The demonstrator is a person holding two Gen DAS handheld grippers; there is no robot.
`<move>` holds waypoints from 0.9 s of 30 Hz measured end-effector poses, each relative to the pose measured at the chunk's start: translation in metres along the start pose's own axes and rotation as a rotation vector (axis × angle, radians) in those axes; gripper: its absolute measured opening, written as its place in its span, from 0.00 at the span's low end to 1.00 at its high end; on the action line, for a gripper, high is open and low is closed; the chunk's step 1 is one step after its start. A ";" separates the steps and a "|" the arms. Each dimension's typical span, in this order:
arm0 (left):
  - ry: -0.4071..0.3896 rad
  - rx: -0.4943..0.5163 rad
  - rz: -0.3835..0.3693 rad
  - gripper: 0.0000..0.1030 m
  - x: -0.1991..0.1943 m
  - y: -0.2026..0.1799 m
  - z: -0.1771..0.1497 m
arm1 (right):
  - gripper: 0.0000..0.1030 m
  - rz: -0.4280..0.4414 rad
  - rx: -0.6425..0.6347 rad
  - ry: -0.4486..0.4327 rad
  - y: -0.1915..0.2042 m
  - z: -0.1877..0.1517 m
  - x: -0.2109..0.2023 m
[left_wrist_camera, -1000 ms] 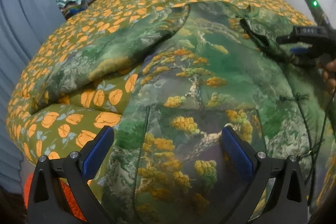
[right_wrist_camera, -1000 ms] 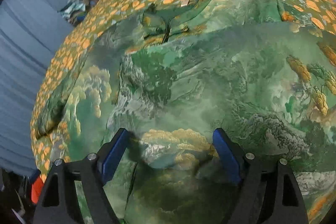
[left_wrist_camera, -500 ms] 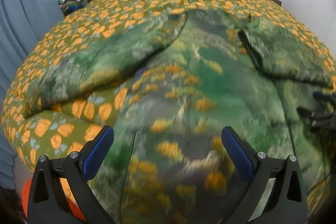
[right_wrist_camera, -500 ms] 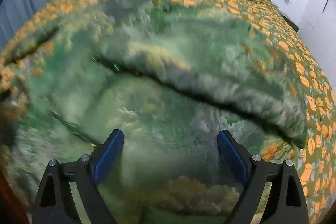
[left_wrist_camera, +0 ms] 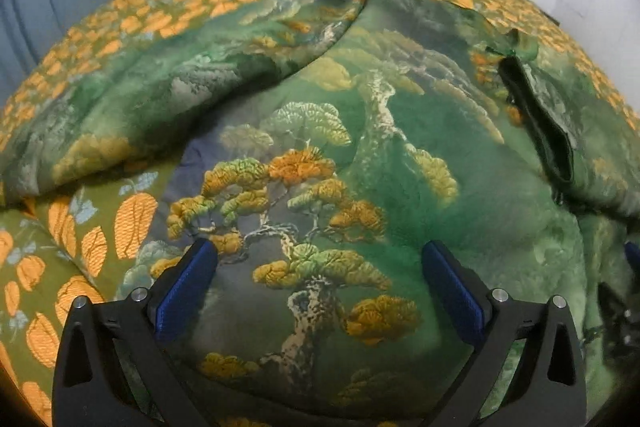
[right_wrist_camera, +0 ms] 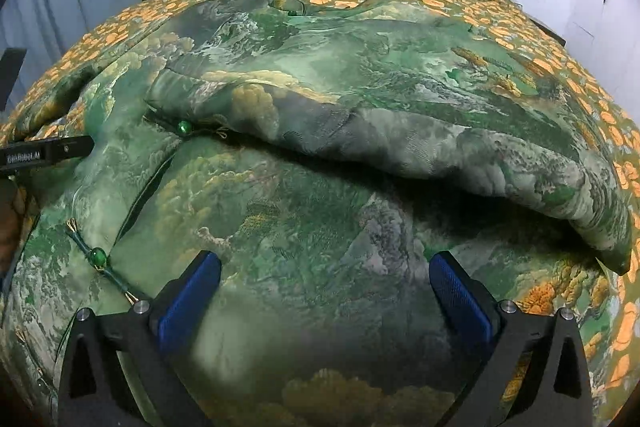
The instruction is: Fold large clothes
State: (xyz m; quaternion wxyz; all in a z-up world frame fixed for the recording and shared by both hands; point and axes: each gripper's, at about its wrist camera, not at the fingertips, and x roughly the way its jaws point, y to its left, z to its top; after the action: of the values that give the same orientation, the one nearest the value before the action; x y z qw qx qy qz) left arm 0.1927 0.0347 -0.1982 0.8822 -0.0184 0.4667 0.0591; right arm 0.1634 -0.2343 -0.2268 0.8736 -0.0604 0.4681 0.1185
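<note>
Right sleeve (right_wrist_camera: 400, 131) now folded across the jacket (left_wrist_camera: 360, 155); released. Left gripper (left_wrist_camera: 320, 287) and right gripper (right_wrist_camera: 324, 291) both gape, empty. Left sleeve (left_wrist_camera: 160, 99) likely next.

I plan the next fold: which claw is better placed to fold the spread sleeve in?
Left. The left claw is open near the spread sleeve; the right claw faces the already folded sleeve.

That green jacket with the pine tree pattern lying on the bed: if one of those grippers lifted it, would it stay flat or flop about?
The green pine-patterned padded jacket would probably flop: its folded-over sleeve already drapes in soft creases. It looks puffy, so likely bulky yet light. The woven sheen hints it may slide between the open left gripper pads.
</note>
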 end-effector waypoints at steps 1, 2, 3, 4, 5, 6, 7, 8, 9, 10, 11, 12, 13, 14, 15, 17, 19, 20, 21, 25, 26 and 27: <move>-0.006 0.009 0.008 1.00 0.000 -0.002 -0.002 | 1.00 -0.002 -0.002 0.000 0.001 0.000 0.000; -0.009 0.010 0.011 1.00 0.000 -0.002 -0.003 | 1.00 -0.004 -0.003 0.000 0.001 0.000 0.001; -0.003 0.014 0.016 1.00 0.001 -0.004 -0.002 | 1.00 -0.002 -0.001 0.000 0.001 0.000 0.001; 0.003 0.020 0.023 1.00 0.002 -0.005 -0.002 | 1.00 -0.001 0.000 -0.001 0.002 0.000 0.000; 0.002 0.023 0.026 1.00 0.003 -0.005 -0.002 | 1.00 -0.001 0.000 -0.001 0.002 -0.002 -0.001; -0.008 0.023 0.027 1.00 0.003 -0.006 -0.004 | 1.00 -0.001 -0.001 -0.001 0.002 -0.002 -0.001; -0.017 0.020 0.025 1.00 0.001 -0.005 -0.007 | 1.00 -0.002 -0.001 -0.001 0.002 -0.002 -0.001; -0.022 0.016 0.021 1.00 0.001 -0.004 -0.006 | 1.00 -0.002 -0.001 -0.001 0.002 -0.002 -0.001; -0.020 0.013 0.016 1.00 0.001 -0.003 -0.007 | 1.00 -0.001 -0.001 -0.002 0.002 -0.002 -0.001; -0.018 0.012 0.014 1.00 0.001 -0.003 -0.007 | 1.00 -0.001 -0.001 -0.001 0.002 -0.002 -0.001; -0.018 0.012 0.015 1.00 0.001 -0.003 -0.007 | 1.00 -0.001 -0.001 -0.001 0.002 -0.002 -0.001; -0.019 0.013 0.016 1.00 0.001 -0.004 -0.006 | 1.00 -0.001 -0.001 -0.002 0.002 -0.002 -0.001; -0.018 0.014 0.017 1.00 0.001 -0.004 -0.006 | 1.00 -0.001 -0.001 -0.002 0.002 -0.002 -0.001; -0.018 0.013 0.016 1.00 0.001 -0.004 -0.006 | 1.00 -0.002 -0.001 -0.002 0.002 -0.002 -0.001; -0.019 0.012 0.015 1.00 0.001 -0.004 -0.006 | 1.00 -0.001 -0.001 -0.002 0.002 -0.002 -0.001; -0.019 0.011 0.015 1.00 0.001 -0.004 -0.006 | 1.00 -0.002 -0.001 -0.002 0.002 -0.002 -0.002; -0.019 0.011 0.014 1.00 0.001 -0.004 -0.006 | 1.00 -0.002 -0.001 -0.002 0.002 -0.002 -0.002; -0.019 0.010 0.013 1.00 0.001 -0.004 -0.006 | 1.00 -0.002 -0.002 -0.002 0.002 -0.002 -0.002; -0.020 0.011 0.014 1.00 0.001 -0.004 -0.006 | 1.00 -0.002 -0.002 -0.002 0.002 -0.002 -0.002; -0.019 0.011 0.015 1.00 0.001 -0.004 -0.006 | 1.00 -0.002 -0.002 -0.002 0.002 -0.002 -0.002; -0.019 0.011 0.015 1.00 0.001 -0.004 -0.006 | 1.00 -0.002 -0.002 -0.002 0.003 -0.002 -0.002; -0.019 0.012 0.015 1.00 0.001 -0.004 -0.006 | 1.00 -0.002 -0.002 -0.002 0.003 -0.002 -0.002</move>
State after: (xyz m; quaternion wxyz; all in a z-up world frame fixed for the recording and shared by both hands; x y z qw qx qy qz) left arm 0.1891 0.0302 -0.2028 0.8863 -0.0092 0.4587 0.0631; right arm 0.1604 -0.2323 -0.2264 0.8741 -0.0615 0.4671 0.1181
